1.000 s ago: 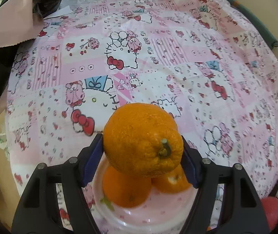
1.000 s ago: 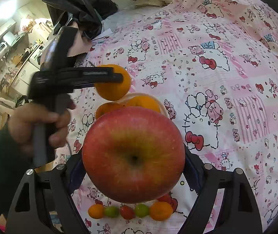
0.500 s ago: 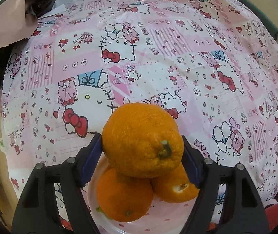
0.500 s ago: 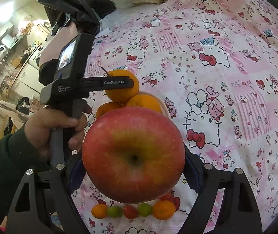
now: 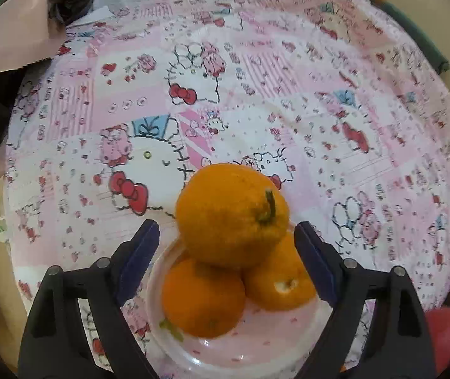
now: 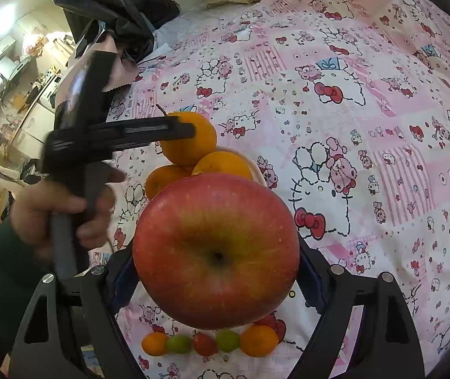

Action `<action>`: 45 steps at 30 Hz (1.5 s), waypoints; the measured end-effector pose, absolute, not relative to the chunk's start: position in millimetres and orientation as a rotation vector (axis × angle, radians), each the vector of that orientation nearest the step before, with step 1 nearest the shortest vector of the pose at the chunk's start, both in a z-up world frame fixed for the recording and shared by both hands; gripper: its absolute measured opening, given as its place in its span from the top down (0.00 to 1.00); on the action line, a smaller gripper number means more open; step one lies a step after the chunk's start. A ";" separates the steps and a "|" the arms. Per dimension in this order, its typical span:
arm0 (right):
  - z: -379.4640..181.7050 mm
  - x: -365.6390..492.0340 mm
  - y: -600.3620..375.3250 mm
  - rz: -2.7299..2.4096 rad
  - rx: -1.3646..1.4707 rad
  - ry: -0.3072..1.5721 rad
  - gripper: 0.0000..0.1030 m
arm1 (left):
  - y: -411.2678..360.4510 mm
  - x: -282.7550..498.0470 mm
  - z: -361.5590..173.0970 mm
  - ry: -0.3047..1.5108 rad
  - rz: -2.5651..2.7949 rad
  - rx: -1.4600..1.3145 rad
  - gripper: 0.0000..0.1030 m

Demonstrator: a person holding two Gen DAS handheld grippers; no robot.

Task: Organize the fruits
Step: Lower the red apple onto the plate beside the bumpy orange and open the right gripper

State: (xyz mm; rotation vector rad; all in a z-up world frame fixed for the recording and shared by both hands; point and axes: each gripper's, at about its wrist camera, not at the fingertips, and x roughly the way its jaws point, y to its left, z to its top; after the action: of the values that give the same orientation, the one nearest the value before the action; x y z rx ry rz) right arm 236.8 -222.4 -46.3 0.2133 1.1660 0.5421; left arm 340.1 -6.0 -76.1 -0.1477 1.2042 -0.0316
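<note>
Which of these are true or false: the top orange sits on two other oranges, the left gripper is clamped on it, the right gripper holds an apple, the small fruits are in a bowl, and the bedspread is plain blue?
1. The top orange rests on two oranges in the pink plate. True.
2. The left gripper is clamped on the top orange. False: its jaws are opening and both pads stand clear of the fruit.
3. The right gripper holds a red apple. True.
4. The row of small fruits lies in a bowl. False: they lie in a line on the bedspread.
5. The bedspread is plain blue. False: it is pink and white with cartoon cat prints.
</note>
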 end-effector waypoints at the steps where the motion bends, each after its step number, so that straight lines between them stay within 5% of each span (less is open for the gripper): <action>1: -46.4 238.5 -220.3 0.545 0.207 1.167 0.16 | -1.9 332.9 -67.3 1.187 -0.032 -0.150 0.18; 13: -49.7 271.8 -148.7 0.614 0.053 1.100 0.16 | 84.2 206.8 -9.2 1.095 0.160 -0.279 0.17; 18: -63.1 287.1 -118.6 0.576 0.002 1.062 0.16 | 87.0 160.9 -12.1 1.073 0.127 -0.403 0.08; 45: -93.9 297.9 -104.0 0.586 0.019 1.026 0.14 | 72.1 161.7 -25.1 1.087 0.094 -0.417 0.08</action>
State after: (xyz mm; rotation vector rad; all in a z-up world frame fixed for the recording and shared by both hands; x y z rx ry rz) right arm 297.9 -104.0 -93.9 0.0191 1.0265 0.5860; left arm 161.7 72.1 -25.1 -0.4173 1.0869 0.0939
